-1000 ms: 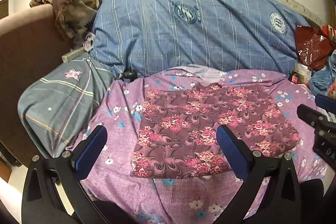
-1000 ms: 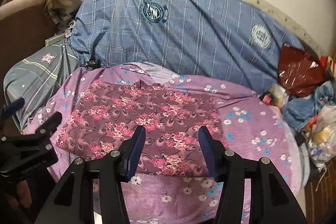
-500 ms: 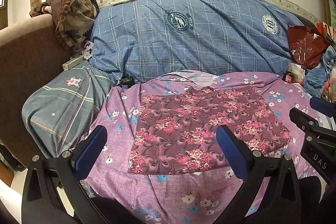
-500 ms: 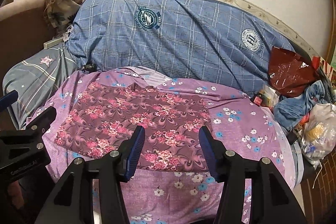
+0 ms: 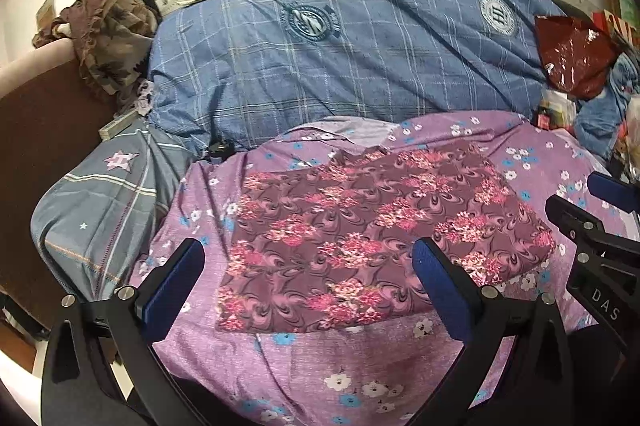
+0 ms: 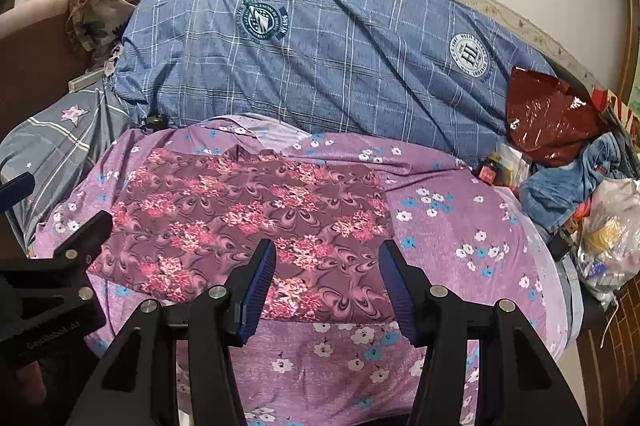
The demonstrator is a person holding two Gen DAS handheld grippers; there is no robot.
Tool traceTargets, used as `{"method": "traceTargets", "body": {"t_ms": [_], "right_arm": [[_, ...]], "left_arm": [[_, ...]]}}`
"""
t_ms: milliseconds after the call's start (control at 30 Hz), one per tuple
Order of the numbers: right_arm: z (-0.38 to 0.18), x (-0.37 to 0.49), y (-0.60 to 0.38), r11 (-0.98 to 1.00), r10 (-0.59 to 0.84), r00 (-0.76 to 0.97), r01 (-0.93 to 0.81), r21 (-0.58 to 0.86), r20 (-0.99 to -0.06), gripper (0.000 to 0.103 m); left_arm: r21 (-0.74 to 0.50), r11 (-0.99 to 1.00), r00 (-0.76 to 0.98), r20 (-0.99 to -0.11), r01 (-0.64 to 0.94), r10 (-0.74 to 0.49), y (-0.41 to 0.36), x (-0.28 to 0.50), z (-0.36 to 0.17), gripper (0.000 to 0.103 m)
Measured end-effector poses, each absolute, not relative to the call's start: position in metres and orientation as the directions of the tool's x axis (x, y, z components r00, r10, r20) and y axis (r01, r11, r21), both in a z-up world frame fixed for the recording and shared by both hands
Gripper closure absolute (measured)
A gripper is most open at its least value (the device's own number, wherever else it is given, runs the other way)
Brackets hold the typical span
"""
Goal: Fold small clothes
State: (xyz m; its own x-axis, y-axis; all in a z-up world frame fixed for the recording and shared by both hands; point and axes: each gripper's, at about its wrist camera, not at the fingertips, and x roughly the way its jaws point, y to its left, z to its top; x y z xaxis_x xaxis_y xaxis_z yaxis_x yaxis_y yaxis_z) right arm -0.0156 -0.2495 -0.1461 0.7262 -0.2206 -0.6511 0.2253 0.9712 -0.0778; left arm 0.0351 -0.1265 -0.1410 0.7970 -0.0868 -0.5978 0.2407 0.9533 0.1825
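A maroon garment with pink flower print (image 5: 368,230) lies folded flat in a rough rectangle on the purple flowered sheet (image 5: 360,378); it also shows in the right wrist view (image 6: 248,226). My left gripper (image 5: 308,266) is open wide and empty, held above and short of the garment's near edge. My right gripper (image 6: 326,270) is open and empty, above the garment's near right corner. Each gripper shows at the edge of the other's view, the right one (image 5: 600,242) and the left one (image 6: 52,266).
A blue checked quilt (image 5: 352,58) lies rolled along the wall behind. A grey-blue pillow (image 5: 104,210) is at left, brown cloth (image 5: 108,30) on the sofa arm. A red plastic bag (image 6: 552,114), jeans (image 6: 568,182) and a clear bag (image 6: 612,234) crowd the right.
Both grippers have drawn back and up from the garment, which now looks smaller and farther. The garment has not moved. Both jaws stay open.
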Motion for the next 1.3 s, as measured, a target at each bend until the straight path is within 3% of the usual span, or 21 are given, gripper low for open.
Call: {"method": "traceTargets", "body": {"t_ms": [767, 1000, 1100, 1167, 1233, 1300], "right_arm": [[-0.201, 0.050, -0.274, 0.943, -0.308, 0.590, 0.292, -0.159, -0.747, 0.047], [-0.234, 0.054, -0.297, 0.942, -0.235, 0.587, 0.333, -0.034, -0.775, 0.048], [-0.269, 0.052, -0.318, 0.925, -0.199, 0.555, 0.379, 0.033, -0.808, 0.053], [-0.295, 0.051, -0.333, 0.907, -0.185, 0.506, 0.417, 0.051, -0.843, 0.068], [-0.303, 0.050, -0.343, 0.890, -0.137, 0.504, 0.441, 0.118, -0.852, 0.068], [-0.294, 0.053, -0.340, 0.895, -0.156, 0.493, 0.437, 0.089, -0.856, 0.068]], "left_arm": [[0.107, 0.940, 0.722, -0.670, 0.323, -0.171, -0.165, 0.122, -0.192, 0.000], [0.125, 0.956, 0.719, -0.687, 0.265, -0.109, -0.137, 0.138, -0.224, 0.000], [0.133, 0.969, 0.707, -0.705, 0.208, -0.055, -0.117, 0.151, -0.245, 0.000], [0.156, 0.971, 0.663, -0.749, 0.184, -0.005, -0.105, 0.165, -0.265, 0.000], [0.174, 0.969, 0.581, -0.813, 0.177, 0.040, -0.100, 0.179, -0.287, 0.000], [0.134, 0.975, 0.569, -0.822, 0.180, 0.007, -0.094, 0.181, -0.290, 0.000]]}}
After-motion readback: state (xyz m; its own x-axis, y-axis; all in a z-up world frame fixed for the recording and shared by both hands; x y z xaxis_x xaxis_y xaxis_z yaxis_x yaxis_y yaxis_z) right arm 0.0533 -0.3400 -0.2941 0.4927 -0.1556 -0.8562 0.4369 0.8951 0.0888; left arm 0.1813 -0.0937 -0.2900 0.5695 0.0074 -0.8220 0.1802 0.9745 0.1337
